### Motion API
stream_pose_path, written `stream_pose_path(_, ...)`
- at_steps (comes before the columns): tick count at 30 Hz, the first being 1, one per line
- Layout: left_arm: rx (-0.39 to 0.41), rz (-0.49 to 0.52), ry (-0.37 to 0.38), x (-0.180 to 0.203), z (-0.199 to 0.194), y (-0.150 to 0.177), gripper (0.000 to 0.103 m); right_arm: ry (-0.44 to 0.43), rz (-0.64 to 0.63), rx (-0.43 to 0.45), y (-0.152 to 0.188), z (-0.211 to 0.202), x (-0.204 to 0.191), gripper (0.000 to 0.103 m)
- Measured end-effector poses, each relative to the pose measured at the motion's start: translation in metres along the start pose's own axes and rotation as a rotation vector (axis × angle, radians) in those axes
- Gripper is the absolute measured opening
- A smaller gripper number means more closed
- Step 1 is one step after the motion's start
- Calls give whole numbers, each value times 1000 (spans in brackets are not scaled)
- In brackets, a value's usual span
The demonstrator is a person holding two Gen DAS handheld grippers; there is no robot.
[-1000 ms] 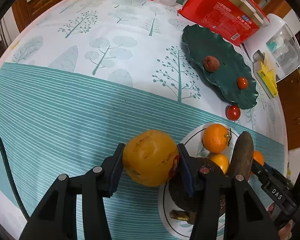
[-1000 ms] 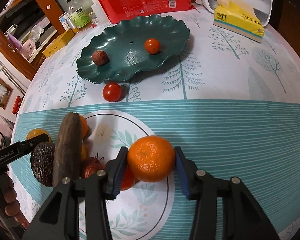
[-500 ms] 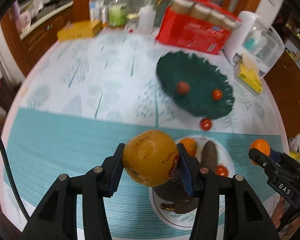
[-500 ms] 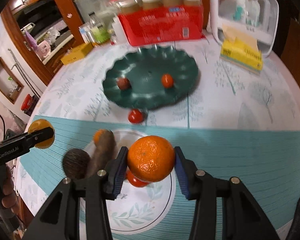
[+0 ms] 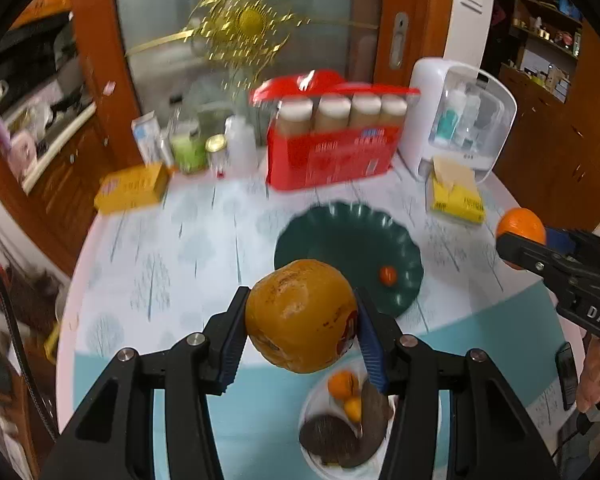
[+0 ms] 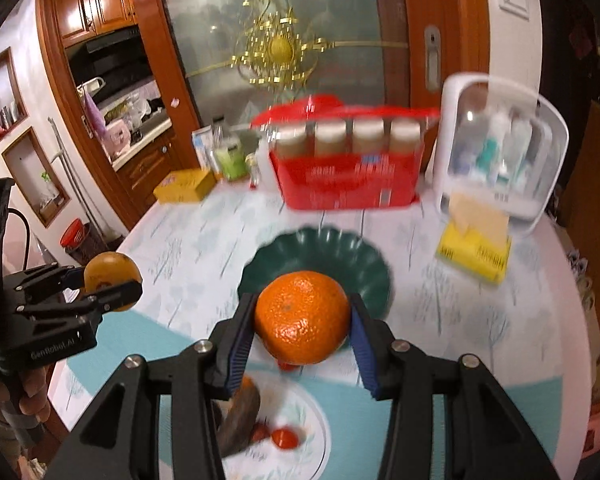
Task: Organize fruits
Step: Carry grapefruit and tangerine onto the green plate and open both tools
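My left gripper (image 5: pixel 302 322) is shut on a large yellow-orange fruit (image 5: pixel 300 314) and holds it high above the table. My right gripper (image 6: pixel 302 322) is shut on an orange (image 6: pixel 302 316), also held high. Each gripper shows in the other's view, the right gripper (image 5: pixel 540 248) at the right edge, the left gripper (image 6: pixel 100 284) at the left. Below lie a green scalloped plate (image 5: pixel 332 240) with a small red tomato (image 5: pixel 388 275) and a white patterned plate (image 6: pixel 300 452) with oranges (image 5: pixel 342 384), a dark avocado (image 5: pixel 324 436), a long brown fruit (image 6: pixel 240 416) and red tomatoes (image 6: pixel 284 438).
A red pack of jars (image 5: pixel 332 148), a white dispenser box (image 5: pixel 460 120), a yellow tissue pack (image 5: pixel 458 196), a yellow box (image 5: pixel 132 188) and bottles (image 5: pixel 188 148) stand along the table's far edge. A door and wooden cabinets lie beyond.
Both grippers have risen far above the table with their fruits still held, so the plates look smaller and the room's far wall has come into view.
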State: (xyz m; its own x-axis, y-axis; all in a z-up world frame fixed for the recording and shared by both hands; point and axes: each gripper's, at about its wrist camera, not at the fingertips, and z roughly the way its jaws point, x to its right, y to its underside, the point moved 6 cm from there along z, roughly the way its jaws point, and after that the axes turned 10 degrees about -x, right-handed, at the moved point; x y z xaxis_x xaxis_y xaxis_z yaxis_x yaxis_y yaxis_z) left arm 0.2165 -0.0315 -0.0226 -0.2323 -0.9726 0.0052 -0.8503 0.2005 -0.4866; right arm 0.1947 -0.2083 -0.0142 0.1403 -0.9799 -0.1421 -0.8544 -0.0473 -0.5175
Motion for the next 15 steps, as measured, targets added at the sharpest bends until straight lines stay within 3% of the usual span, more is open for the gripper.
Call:
stream_pose_path(4,33,21,-29,4,14,-37,49,23,14,-7,-34,20,8,46)
stream_pose_path(8,10,5,-13,2,57,-63,49,61,21,-43,-54,64,18,46)
stream_pose_path(15,-81,-39,35,4,163,-68,49,120,10,-138,-48,155,30,46)
